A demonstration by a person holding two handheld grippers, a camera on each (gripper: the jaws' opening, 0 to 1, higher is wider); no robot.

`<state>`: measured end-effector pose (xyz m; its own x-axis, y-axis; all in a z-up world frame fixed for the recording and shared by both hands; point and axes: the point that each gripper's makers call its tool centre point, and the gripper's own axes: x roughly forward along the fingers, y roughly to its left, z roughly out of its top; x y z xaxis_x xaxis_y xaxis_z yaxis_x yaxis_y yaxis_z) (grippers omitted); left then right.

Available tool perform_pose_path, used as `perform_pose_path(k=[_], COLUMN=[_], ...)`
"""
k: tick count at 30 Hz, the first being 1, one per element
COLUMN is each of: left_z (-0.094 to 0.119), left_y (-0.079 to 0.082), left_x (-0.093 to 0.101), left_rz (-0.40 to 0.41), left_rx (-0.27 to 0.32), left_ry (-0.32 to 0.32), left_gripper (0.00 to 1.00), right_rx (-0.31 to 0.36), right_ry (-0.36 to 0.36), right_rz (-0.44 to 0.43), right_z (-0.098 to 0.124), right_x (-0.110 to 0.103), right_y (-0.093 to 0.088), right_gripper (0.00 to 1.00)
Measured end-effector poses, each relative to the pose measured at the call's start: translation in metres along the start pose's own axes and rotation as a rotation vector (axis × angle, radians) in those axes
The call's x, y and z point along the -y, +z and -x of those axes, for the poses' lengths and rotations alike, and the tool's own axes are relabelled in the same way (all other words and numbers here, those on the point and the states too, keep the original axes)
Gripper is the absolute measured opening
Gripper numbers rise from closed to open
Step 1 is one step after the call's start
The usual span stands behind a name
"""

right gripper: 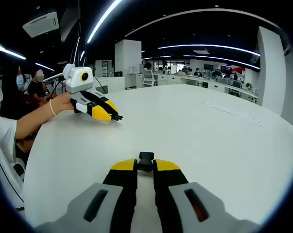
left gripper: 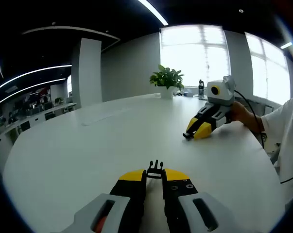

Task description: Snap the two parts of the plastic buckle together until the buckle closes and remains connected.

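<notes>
White table [left gripper: 88, 145]: L tool [left gripper: 155, 174] clamps pronged buckle half [left gripper: 155, 169], R tool [right gripper: 146, 165] clamps socket half [right gripper: 146, 160].

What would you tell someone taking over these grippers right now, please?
Left gripper: shut on the pronged buckle half, low over the white table.
Right gripper: shut on the socket buckle half, also near the table.
Done: each half is gripped.
Left: the grippers are well apart, tips pointing towards each other; bring them together, align prongs with socket, and push until it snaps.
</notes>
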<state>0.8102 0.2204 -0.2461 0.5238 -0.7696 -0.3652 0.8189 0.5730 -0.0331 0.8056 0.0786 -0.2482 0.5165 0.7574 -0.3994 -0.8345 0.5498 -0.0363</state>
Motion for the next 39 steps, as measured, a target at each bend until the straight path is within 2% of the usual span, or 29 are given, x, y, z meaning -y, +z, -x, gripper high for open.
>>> perform_pose_path(k=[9, 17, 30, 34, 39], left_z=[-0.012, -0.018, -0.033, -0.038, -0.045], left_y=[0.002, 0.010, 0.018, 0.020, 0.021], left_x=[0.013, 0.020, 0.033, 0.037, 0.047], left_rz=[-0.016, -0.028, -0.041, -0.046, -0.055], left_rx=[-0.016, -0.016, -0.022, -0.022, -0.024], left_ry=[-0.035, -0.053, -0.087, -0.098, -0.125], left_gripper=[0.12, 0.12, 0.12, 0.12, 0.12], right_rx=[0.007, 0.020, 0.076, 0.076, 0.076], right_ry=[0.029, 0.053, 0.155, 0.223, 0.252], right_rz=[-0.010, -0.007, 0.017, 0.060, 0.089], right_z=[0.004, 0.012, 0.015, 0.014, 0.016], right_x=[0.002, 0.004, 0.014, 0.011, 0.014], right_y=[-0.005, -0.003, 0.011, 0.010, 0.010], right_gripper=[0.12, 0.12, 0.12, 0.12, 0.12])
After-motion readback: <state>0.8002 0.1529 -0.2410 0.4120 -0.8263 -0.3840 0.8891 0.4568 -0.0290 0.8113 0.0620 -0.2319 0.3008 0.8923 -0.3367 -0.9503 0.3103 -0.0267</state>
